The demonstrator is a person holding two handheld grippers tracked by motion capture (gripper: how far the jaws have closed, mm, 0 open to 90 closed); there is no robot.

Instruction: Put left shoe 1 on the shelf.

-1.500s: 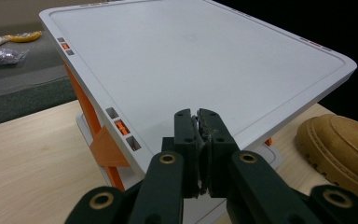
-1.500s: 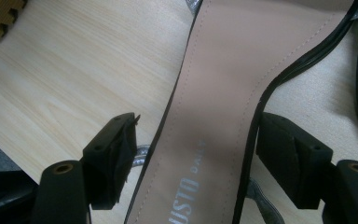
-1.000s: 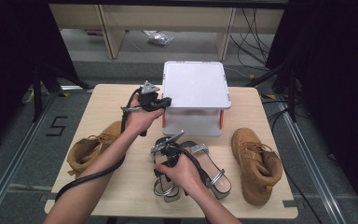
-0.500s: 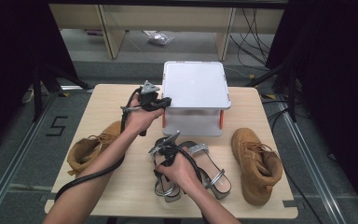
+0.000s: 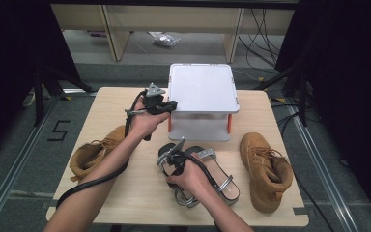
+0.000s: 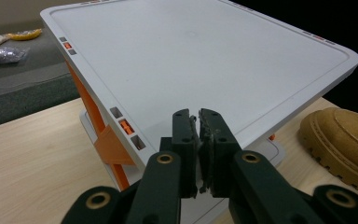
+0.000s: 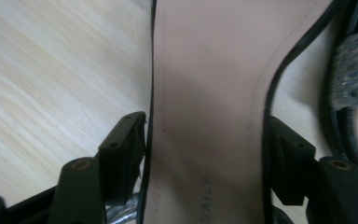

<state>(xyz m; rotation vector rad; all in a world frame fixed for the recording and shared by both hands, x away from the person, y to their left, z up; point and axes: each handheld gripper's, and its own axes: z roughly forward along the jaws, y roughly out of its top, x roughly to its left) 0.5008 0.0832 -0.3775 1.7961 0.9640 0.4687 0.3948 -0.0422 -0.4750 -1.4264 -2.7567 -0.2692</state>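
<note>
1. Right gripper (image 5: 173, 155): jaws spread, straddling a sandal's (image 7: 205, 93) insole, on the surface (image 5: 140, 193) centre-front.
2. Left gripper (image 6: 199, 140): jaws closed, empty, at the white box's (image 5: 200, 89) left edge.
3. Boots: one each side.

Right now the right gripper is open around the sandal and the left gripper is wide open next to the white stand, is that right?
Not quite. The left gripper is shut, not wide open: the left gripper view shows its jaws pressed together, empty, beside the white stand. The rest holds: the right gripper is open with its jaws either side of the sandal.
</note>
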